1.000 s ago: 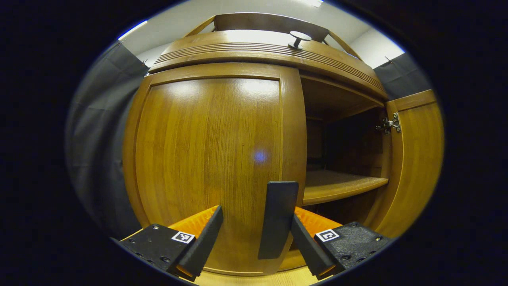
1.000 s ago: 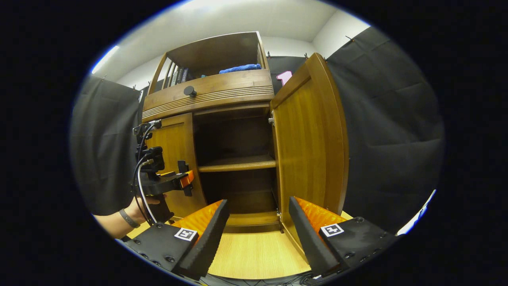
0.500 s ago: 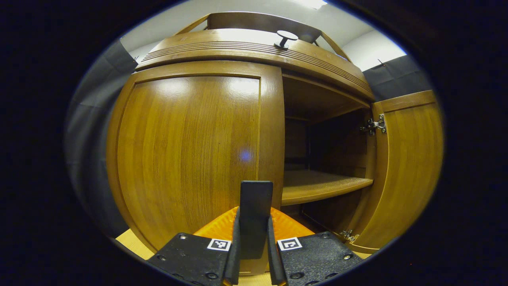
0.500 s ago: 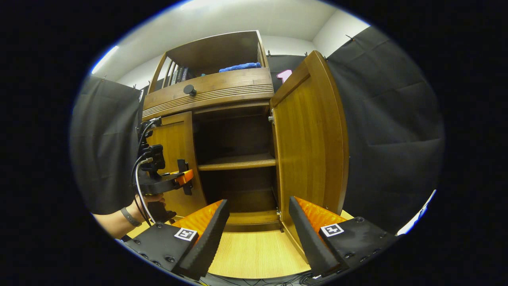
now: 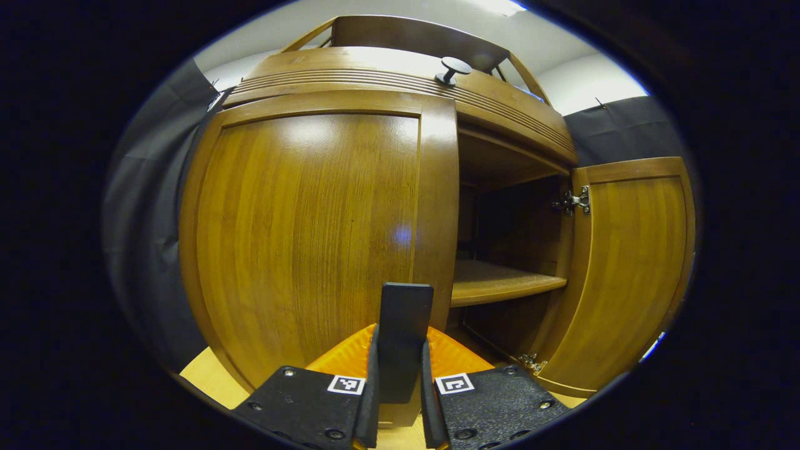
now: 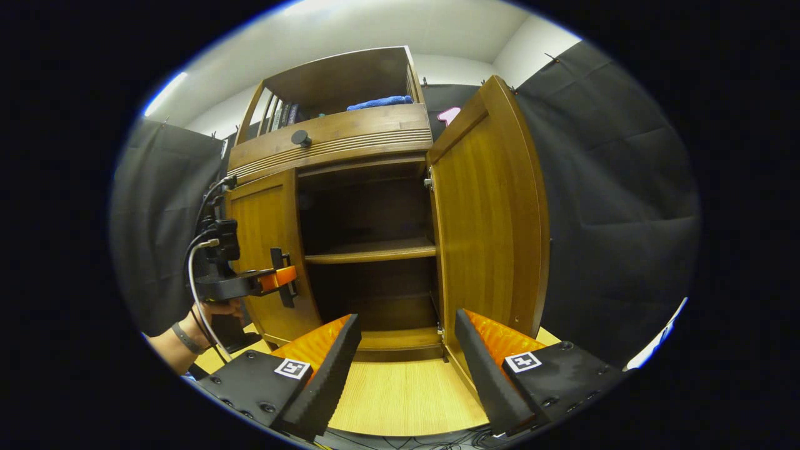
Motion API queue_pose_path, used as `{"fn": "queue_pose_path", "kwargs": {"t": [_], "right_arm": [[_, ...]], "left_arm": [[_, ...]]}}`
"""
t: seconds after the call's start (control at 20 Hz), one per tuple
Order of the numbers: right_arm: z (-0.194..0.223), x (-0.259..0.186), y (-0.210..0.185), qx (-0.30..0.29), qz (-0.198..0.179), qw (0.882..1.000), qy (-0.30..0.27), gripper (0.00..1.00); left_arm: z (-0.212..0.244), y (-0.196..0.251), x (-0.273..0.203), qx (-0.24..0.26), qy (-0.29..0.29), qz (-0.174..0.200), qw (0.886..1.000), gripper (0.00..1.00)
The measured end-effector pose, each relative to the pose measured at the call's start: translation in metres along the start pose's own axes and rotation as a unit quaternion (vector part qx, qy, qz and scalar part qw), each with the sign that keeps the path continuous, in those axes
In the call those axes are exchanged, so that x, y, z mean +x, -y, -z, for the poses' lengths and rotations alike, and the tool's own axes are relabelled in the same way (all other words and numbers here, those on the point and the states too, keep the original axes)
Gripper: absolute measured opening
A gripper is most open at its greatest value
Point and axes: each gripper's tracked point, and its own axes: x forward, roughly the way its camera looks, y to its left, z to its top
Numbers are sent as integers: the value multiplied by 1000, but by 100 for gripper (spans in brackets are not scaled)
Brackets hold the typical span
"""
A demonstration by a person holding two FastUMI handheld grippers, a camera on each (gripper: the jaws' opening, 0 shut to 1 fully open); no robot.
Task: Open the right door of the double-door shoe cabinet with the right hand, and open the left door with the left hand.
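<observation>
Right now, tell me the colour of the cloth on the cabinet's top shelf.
Blue cloth, clearest in the right gripper view.

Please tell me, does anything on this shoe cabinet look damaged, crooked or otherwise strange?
Nothing stands out. The right door hangs wide open on its hinge; the left tool is shut on the left door's handle. The shelf sits level.

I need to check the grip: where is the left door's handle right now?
In the left gripper view, the handle stands low at centre, clamped between the left tongs, near the left door's free edge beside the open compartment.
</observation>
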Motion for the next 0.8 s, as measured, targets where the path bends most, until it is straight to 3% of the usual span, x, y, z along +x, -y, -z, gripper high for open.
{"fn": "queue_pose_path", "kwargs": {"t": [0.05, 0.15, 0.2, 0.5, 0.7, 0.75, 0.8], "right_arm": [[1, 0, -1, 0, -1, 1000, 0, 89], [2, 4, -4, 2, -5, 1000, -1, 89], [3, 5, -6, 2, -8, 1000, -3, 98], [3, 11, -18, -6, -22, 1000, -1, 98], [4, 18, -21, -12, -28, 1000, 0, 98], [5, 19, -24, -11, -32, 999, -2, 89], [6, 20, -28, -10, -36, 999, -3, 89]], "left_arm": [[-1, -1, -6, 4, -4, -2, 1000, 29], [3, -4, -22, 8, -13, -8, 1000, 29], [4, -6, -34, 9, -16, -10, 1000, 29], [-2, -19, -84, 3, 12, -28, 1000, 28], [-6, -42, -119, -7, 24, -74, 997, 28], [-7, -48, -127, -6, 28, -84, 996, 27], [-7, -53, -134, -5, 32, -94, 995, 27]]}}
